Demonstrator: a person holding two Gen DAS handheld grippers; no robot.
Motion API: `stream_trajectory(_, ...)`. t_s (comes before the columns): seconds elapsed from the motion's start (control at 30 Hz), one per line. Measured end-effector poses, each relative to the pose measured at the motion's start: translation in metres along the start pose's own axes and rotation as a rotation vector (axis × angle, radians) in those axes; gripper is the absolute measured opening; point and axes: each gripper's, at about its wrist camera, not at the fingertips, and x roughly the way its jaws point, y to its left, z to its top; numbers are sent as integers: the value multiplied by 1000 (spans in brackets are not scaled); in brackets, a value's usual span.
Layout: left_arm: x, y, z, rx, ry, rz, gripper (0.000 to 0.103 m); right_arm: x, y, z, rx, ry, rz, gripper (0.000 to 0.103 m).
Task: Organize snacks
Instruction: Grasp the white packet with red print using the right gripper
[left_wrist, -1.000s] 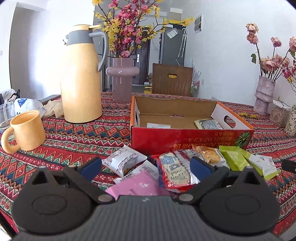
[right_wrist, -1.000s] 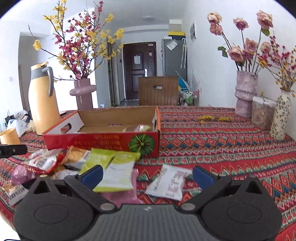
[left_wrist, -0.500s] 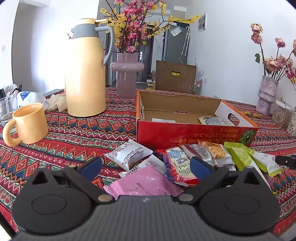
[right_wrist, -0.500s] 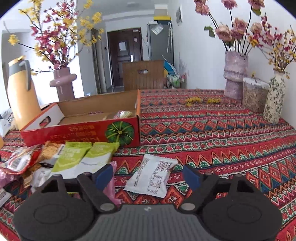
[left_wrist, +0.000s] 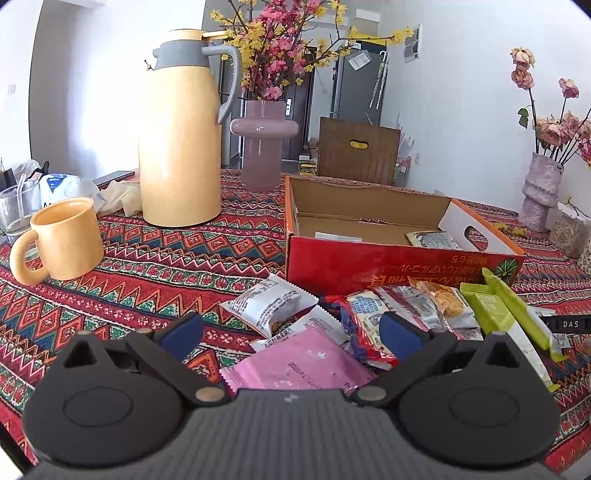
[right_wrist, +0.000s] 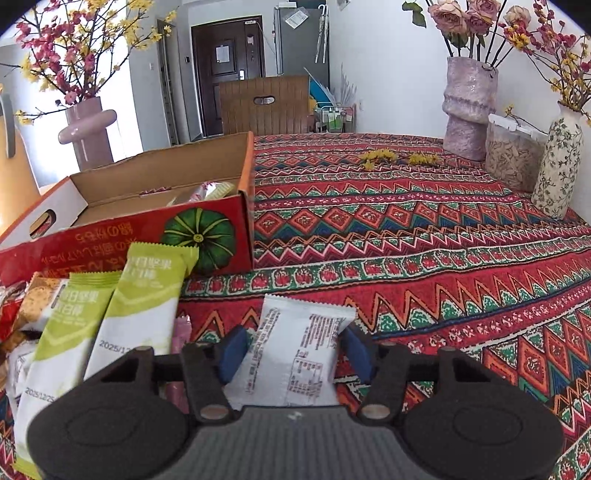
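Note:
An open red cardboard box (left_wrist: 369, 258) stands on the patterned tablecloth with a few snack packets inside. In front of it lies a pile of snacks: a pink packet (left_wrist: 299, 362), a white packet (left_wrist: 269, 306), a red one (left_wrist: 369, 314) and green bars (left_wrist: 495, 314). My left gripper (left_wrist: 291, 328) hovers open over the pink packet, holding nothing. My right gripper (right_wrist: 293, 352) straddles a separate white packet (right_wrist: 299, 350) lying flat right of the green bars (right_wrist: 144, 295). Its jaws are closing, with the blue pads right at the packet's edges and the packet still uncrumpled.
A tall yellow thermos (left_wrist: 181, 140), a yellow mug (left_wrist: 62, 240) and a pink vase (left_wrist: 264, 147) stand left of the box. At the far right are a purple vase (right_wrist: 467, 107), a jar of seeds (right_wrist: 513, 155) and a floral vase (right_wrist: 559, 166).
My right gripper moved forward and down over the lone white packet, and its jaws narrowed from wide open to the packet's edges. The left gripper barely moved.

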Motion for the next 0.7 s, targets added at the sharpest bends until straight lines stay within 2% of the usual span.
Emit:
stream_trajectory(0.2, 1, 0, -1, -2, 13, -2, 103, -2, -1, -2, -15, -15, -10, 43)
stream_trajectory(0.5, -3, 2, -1, -4, 33, 7, 103, -36, -4, -6, 2, -117, 12, 42)
stream_trajectory(0.7, -2, -1, -8, 21, 83, 12, 103, -59, -4, -16, 4, -157, 25, 42)
